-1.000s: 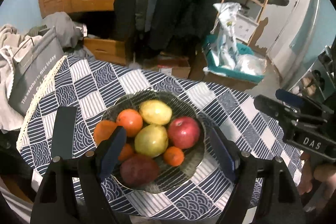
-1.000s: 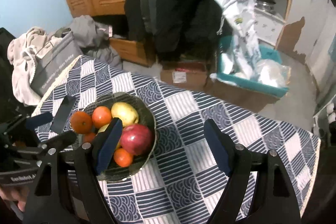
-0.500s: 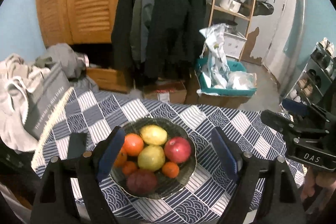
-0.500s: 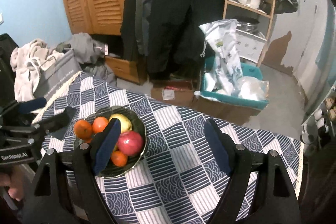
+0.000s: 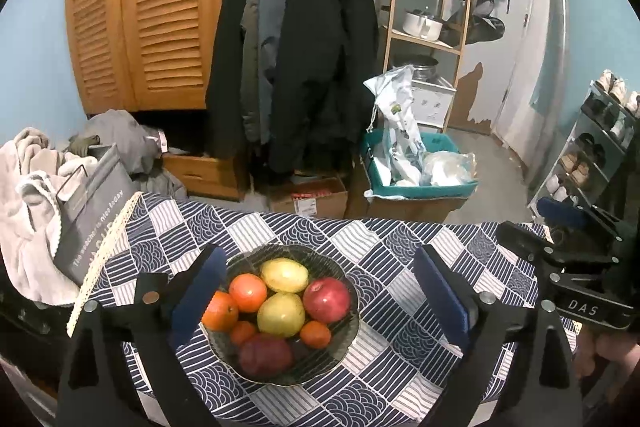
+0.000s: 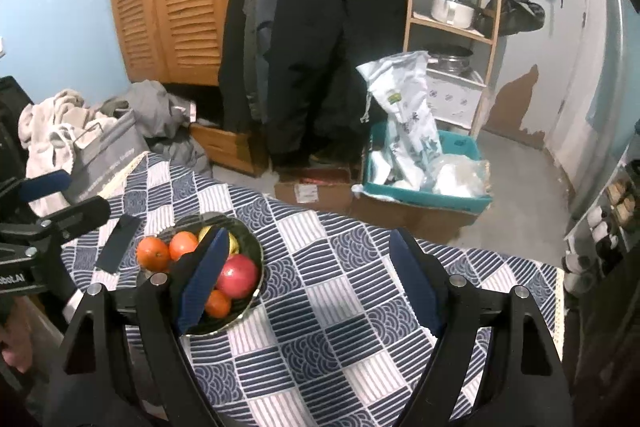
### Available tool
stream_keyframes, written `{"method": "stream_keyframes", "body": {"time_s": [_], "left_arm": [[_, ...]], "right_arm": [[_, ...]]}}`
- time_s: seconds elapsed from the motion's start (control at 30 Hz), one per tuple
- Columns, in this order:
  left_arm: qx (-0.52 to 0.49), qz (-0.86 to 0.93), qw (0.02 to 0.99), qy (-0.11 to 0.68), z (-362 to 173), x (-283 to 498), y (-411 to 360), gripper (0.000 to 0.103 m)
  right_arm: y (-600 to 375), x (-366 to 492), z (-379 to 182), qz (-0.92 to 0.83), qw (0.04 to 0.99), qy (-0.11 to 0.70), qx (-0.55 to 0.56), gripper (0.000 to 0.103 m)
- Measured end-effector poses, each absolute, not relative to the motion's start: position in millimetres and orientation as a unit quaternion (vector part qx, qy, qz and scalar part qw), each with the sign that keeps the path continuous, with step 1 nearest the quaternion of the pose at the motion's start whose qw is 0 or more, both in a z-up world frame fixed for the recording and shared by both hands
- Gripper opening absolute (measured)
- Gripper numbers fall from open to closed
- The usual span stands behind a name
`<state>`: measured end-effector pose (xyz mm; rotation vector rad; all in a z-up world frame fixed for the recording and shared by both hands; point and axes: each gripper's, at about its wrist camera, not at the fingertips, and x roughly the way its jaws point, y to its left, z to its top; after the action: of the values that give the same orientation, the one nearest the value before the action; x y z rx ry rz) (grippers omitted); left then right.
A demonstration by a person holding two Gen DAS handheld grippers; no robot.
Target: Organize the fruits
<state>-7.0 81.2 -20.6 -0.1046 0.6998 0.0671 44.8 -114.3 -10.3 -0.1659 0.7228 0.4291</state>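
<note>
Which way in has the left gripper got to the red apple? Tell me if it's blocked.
Probably not blocked. The left gripper, jaws opening and empty, hangs above the bowl; the red apple lies uncovered on top, though pears crowd its side.

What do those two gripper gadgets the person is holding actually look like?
Both are black frames with silver bolts. Each gripper, left and right, has two flat fingers faced with dark blue pads. White lettering marks their sides; the right reads "DAS". No sleeves or cables show.
</note>
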Motion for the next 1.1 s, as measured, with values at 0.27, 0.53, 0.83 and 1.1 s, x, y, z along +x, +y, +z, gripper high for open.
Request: {"method": "stream_keyframes", "body": {"time_s": [0.27, 0.53, 0.83, 1.1], "left_arm": [[-0.041, 0.036, 0.941, 0.334, -18, -8, 76, 0.102], [-0.038, 0.036, 0.939, 0.339, -17, -7, 73, 0.102], [-0.037, 0.036, 0.938, 0.343, -20, -4, 74, 0.102], [-0.035, 0.037, 0.938, 0.344, -21, -3, 74, 0.102]], "right_arm": [[-124, 45, -10, 0.199, 0.913, 0.349, -0.073, 0.081], [-128, 46, -10, 0.195, 0.914, 0.348, -0.07, 0.081], [-133, 47, -10, 0.192, 0.915, 0.349, -0.069, 0.081], [-136, 49, -12, 0.189, 0.915, 0.35, -0.066, 0.081]]}}
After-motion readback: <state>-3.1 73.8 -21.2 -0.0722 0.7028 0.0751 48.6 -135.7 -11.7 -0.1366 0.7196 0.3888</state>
